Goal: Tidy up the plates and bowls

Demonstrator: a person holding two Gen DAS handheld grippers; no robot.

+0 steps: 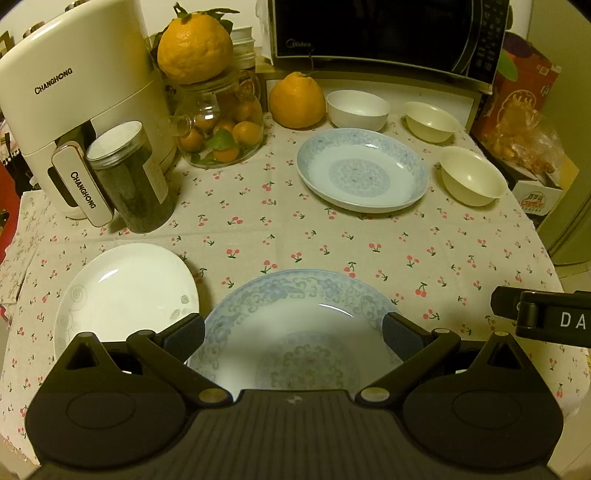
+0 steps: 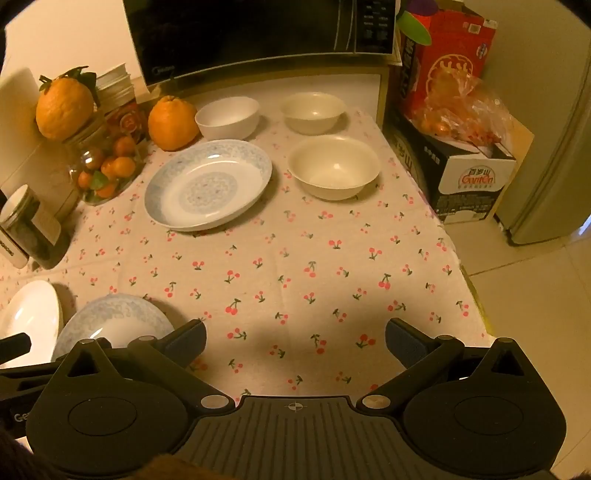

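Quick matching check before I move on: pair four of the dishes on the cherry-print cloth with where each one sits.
Things:
1. near blue-patterned plate
2. plain white plate
3. white bowl
4. far blue-patterned plate

Places:
A. beside the large orange, under the microwave
B. mid-table, left of a cream bowl
C. below the open left gripper
D. near edge, in front of the dark jar

Pairs: 1-C, 2-D, 3-A, 4-B
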